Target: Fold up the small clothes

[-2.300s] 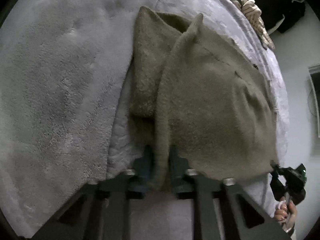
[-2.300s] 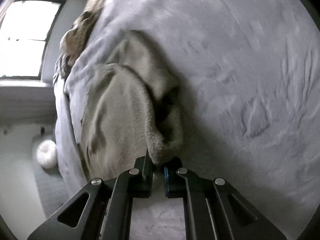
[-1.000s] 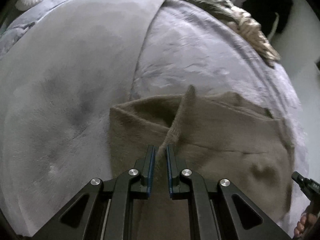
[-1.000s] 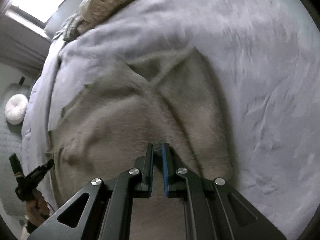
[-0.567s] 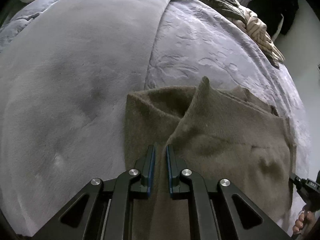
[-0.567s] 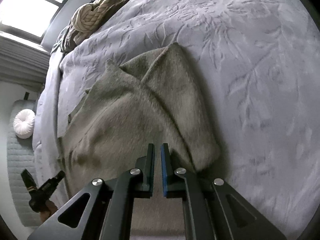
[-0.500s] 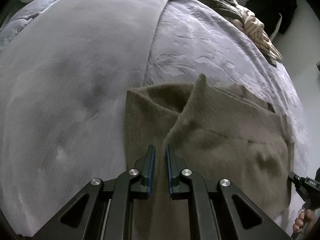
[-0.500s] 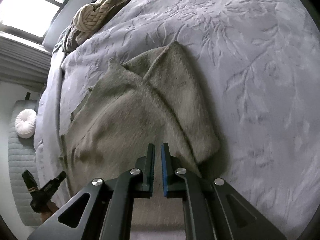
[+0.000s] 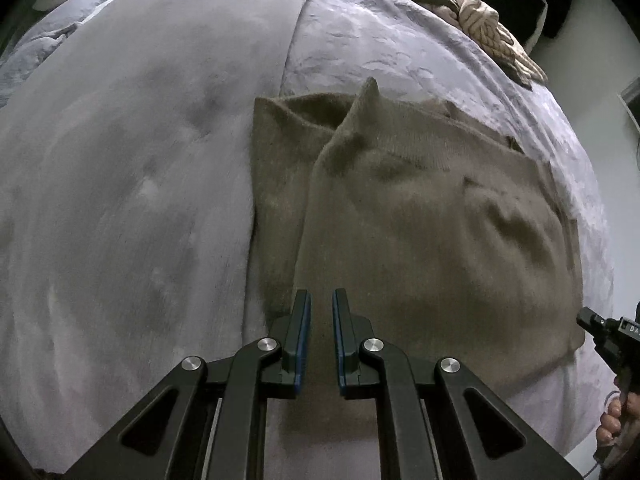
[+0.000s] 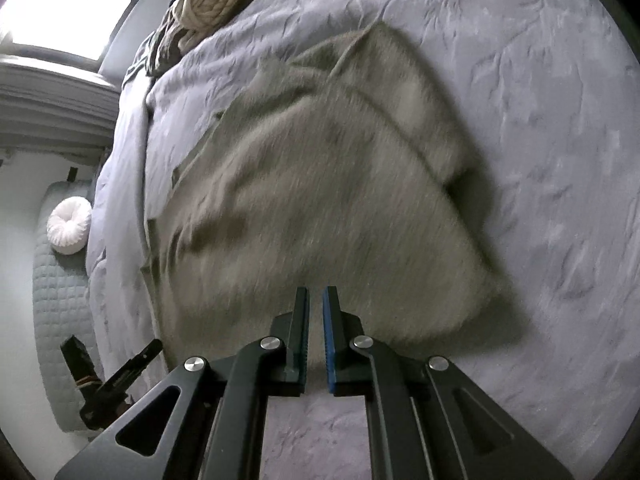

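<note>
Both the left gripper (image 9: 320,336) and right gripper (image 10: 316,336) hover empty, fingers together; the folded sweater (image 9: 420,220) looks loosely layered, so dragging may undo it.

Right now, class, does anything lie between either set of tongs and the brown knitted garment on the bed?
Nothing visible does. The left tongs and right tongs, both shut and empty, hang directly over the brown garment spread on the bedcover.
</note>
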